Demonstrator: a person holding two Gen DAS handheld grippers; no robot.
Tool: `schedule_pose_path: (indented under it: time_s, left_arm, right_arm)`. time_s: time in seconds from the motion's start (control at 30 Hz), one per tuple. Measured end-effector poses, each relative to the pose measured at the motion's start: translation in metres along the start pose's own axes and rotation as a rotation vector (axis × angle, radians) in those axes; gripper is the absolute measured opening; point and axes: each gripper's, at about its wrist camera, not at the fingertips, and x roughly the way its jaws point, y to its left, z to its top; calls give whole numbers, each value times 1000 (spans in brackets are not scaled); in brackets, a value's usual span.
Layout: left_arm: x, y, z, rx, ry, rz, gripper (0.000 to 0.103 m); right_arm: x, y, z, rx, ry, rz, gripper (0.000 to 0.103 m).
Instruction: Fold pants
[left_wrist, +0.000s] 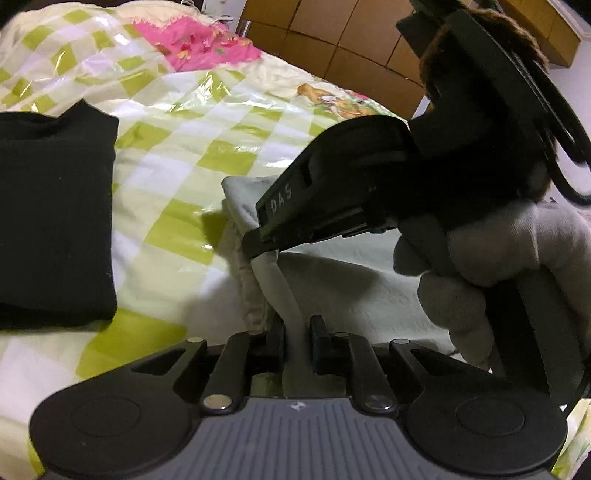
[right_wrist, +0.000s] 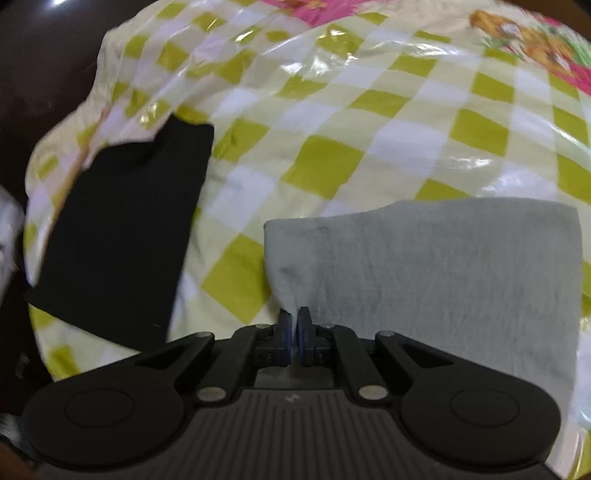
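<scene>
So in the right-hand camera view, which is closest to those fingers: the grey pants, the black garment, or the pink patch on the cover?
1. Grey pants: pinched at their left edge by the right gripper.
2. Black garment: lying to the left, apart from the fingers.
3. Pink patch: at the top edge of the view, far across the checked cover.

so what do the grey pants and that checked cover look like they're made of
Grey pants: soft knit, probably cotton jersey; matte, faintly fuzzy, and it puckers where the right gripper pinches it. Checked cover: likely thin plastic film or plastic-coated sheet; glossy, with bright crinkled glare streaks.
</scene>
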Motion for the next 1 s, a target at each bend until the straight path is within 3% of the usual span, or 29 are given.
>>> schedule_pose_path:
  time_s: [0.1,0.27,0.4,0.5,0.57,0.73,0.9,1.0]
  left_arm:
    - [-1,-5,-2,40,3,20,31]
    - [-8,-5,-2,44,14,32,34]
    - [-19,-5,5,32,5,29,35]
    - [-28,-4,16,27,-46,20,38]
    - [-30,-1,26,6,-79,21,46]
    - [-15,-1,37,-25,-96,32,53]
    - [23,7,27,-48,26,62,55]
    - [27,9,21,-61,51,50,61]
  right_arm:
    - [-7,8,1,-50,-3,6,13]
    - [-63,-7,0,-74,-96,69,26]
    - [-103,-40,-13,-60,-153,2,39]
    - [-109,-68,-29,-44,-139,-106,39]
    - [-106,-91,-38,26,-118,-116,40]
    - [-93,-138,-58,240,-104,-31,44]
    - [-80,-151,-68,275,-74,46,49]
    - [-72,-154,-73,299,-73,106,55]
